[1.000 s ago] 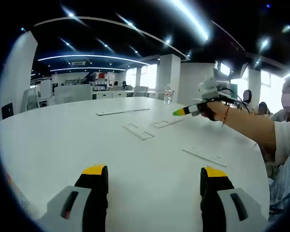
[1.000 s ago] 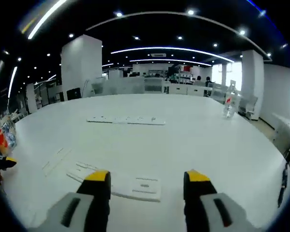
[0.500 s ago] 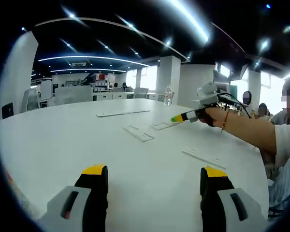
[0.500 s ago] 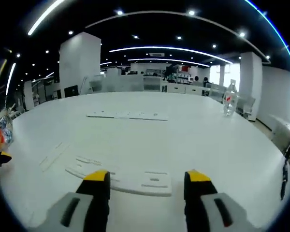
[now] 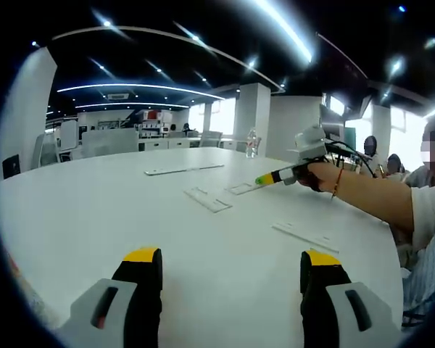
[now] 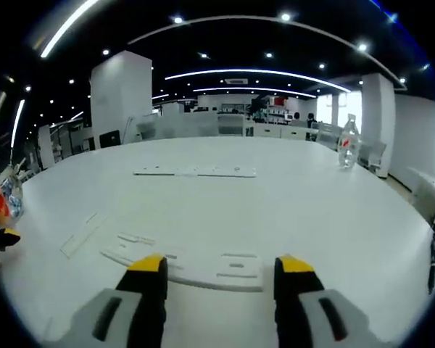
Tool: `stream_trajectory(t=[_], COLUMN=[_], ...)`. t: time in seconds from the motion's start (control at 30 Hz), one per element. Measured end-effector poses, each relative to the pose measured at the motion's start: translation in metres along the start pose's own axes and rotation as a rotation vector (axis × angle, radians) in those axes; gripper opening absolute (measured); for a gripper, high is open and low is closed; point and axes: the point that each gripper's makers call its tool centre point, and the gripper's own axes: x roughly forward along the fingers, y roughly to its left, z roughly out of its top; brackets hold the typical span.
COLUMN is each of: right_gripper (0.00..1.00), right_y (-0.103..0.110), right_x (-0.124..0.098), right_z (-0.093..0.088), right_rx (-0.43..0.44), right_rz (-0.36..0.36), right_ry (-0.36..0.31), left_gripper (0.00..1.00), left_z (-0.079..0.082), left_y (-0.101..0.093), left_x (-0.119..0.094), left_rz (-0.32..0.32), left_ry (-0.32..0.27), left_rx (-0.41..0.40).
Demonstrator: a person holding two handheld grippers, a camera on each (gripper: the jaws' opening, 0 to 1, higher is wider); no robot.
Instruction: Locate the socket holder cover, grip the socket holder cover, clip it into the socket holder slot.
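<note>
Your left gripper, with black jaws tipped in yellow, hovers low over a broad white round table. Its jaws stand wide apart and hold nothing.

In the left gripper view, your right gripper reaches in from the right, held in your hand, its yellow and green tip just above the far white plastic pieces. From this angle you cannot tell how its jaws stand.

In the right gripper view, the right gripper shows its two yellow-tipped jaws spread well apart, with nothing between them. Just beyond the tips lies a flat white rectangular socket holder cover with small slots, resting on the table and apart from the jaws. Joined to its left side, or touching it, is a second flat white ridged piece; you cannot tell which.

Further left lies a thin white strip. Towards the middle of the table is a long white socket holder rail.

A clear plastic water bottle with a red label stands upright near the table's far right edge.

The tip of your left gripper peeks in at the left edge.

Behind is an open office with white pillars and ceiling lights.
</note>
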Motion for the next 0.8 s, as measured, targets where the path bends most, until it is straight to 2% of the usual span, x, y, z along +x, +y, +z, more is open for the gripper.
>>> stream_trajectory(t=[0.37, 0.8], right_gripper=[0.56, 0.54], right_y=[0.0023, 0.0044], right_x=[0.0021, 0.0032], right_z=[-0.0013, -0.0013], right_rx=[0.029, 0.018], right_rz=[0.033, 0.047], right_ry=[0.001, -0.002], left_gripper=[0.77, 0.77], left_z=[0.0002, -0.0012], left_y=[0.0011, 0.0020], left_x=[-0.0004, -0.0002], left_rz=[0.003, 0.007], left_ry=[-0.001, 0.003], left_rx=[-0.002, -0.004])
